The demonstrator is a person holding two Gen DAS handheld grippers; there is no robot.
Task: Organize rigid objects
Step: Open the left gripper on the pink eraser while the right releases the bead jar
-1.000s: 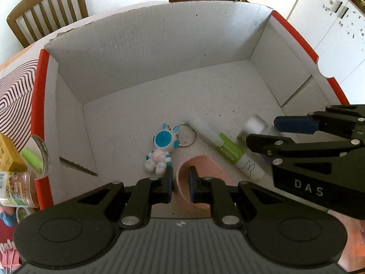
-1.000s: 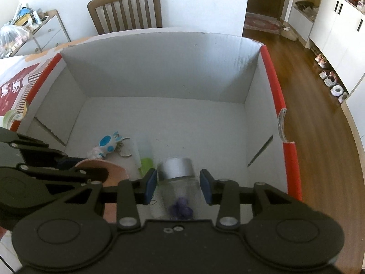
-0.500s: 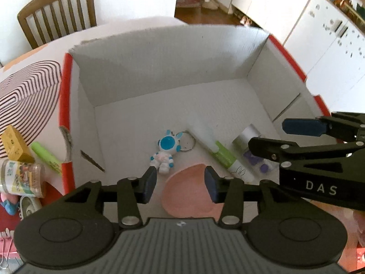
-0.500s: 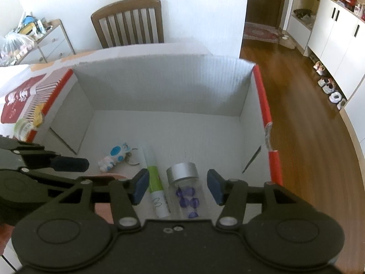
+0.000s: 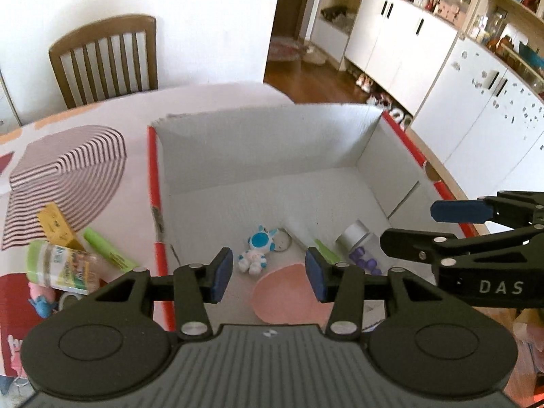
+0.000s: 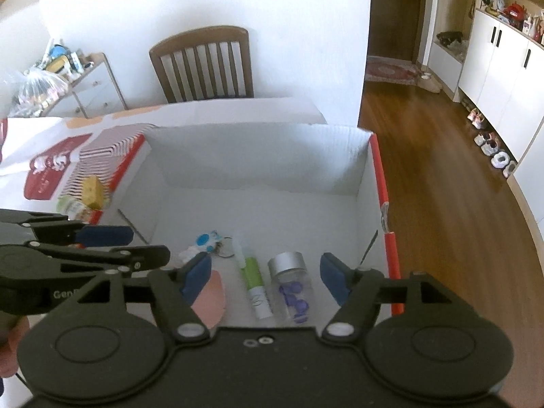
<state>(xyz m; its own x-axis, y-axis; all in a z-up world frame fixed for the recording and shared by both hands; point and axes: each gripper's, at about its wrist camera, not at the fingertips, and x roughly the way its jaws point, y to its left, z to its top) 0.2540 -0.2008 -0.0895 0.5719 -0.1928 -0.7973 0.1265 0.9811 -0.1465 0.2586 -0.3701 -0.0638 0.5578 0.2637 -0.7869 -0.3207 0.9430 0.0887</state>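
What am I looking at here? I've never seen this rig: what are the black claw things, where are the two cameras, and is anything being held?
No robot here: a person holds a two-finger gripper in each hand, and each gripper carries a fisheye camera looking forward along its fingers. One picture comes from the left gripper, the other from the right gripper; each also sees the other gripper from the side.

Both hang above a white cardboard box with red edges, on a table. Both are open and hold nothing.

In the box lie a blue-and-white toy keychain, a pink dish, a green-and-white tube and a clear jar with a silver lid and purple pieces inside.

Outside, left of the box, lie a yellow box, a green marker and a labelled jar.
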